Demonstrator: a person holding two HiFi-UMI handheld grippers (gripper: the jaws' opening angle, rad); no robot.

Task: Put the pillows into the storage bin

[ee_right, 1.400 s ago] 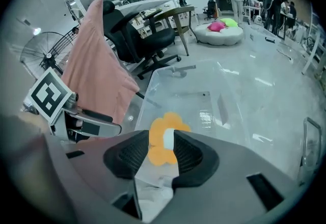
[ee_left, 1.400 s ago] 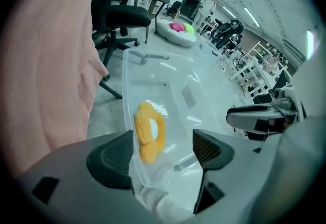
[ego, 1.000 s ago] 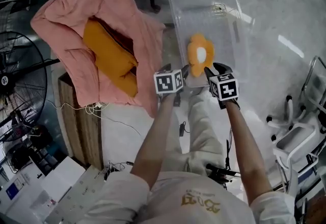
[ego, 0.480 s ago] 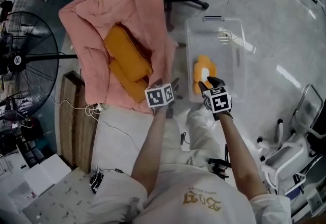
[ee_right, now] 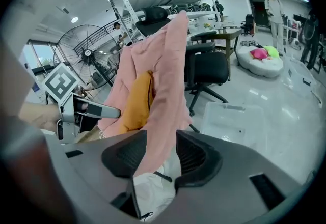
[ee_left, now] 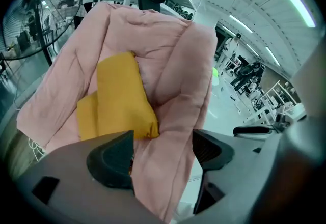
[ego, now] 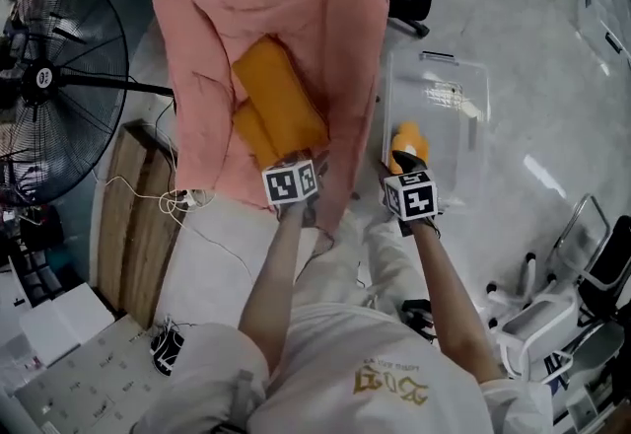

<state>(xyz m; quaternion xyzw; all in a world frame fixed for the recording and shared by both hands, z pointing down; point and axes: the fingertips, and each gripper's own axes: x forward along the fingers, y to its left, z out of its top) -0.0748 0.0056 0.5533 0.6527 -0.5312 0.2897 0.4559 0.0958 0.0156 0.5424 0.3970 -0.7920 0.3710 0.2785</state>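
Left gripper view: the left gripper (ee_left: 162, 146) has its jaws wide apart and grips nothing. A hanging fold of the pink quilt (ee_left: 173, 65) shows through the gap, but the pads do not press on it. Just beyond, two orange pillows (ee_left: 119, 95) lie in the quilt's hollow, one over the other.

In the right gripper view, the right gripper (ee_right: 160, 142) has just been opening its jaws. They too are released, with only the quilt's edge and some pale cloth seen past them and nothing clamped. To the right, the clear bin (ee_right: 234, 116) sits on the floor.

In the head view, a second ago both grippers were over the bin at the flower pillow (ego: 407, 139). Now that pillow lies in the bin, half hidden behind the right gripper, and both hands have drawn back and swung left towards the quilt. The left gripper is at the quilt's lower edge; the right is between the quilt and the bin.

So one pillow looks delivered and two remain on the quilt. The next step, I judge, is to reach past the fold for the top orange pillow. The loose quilt could get pinched along with it.
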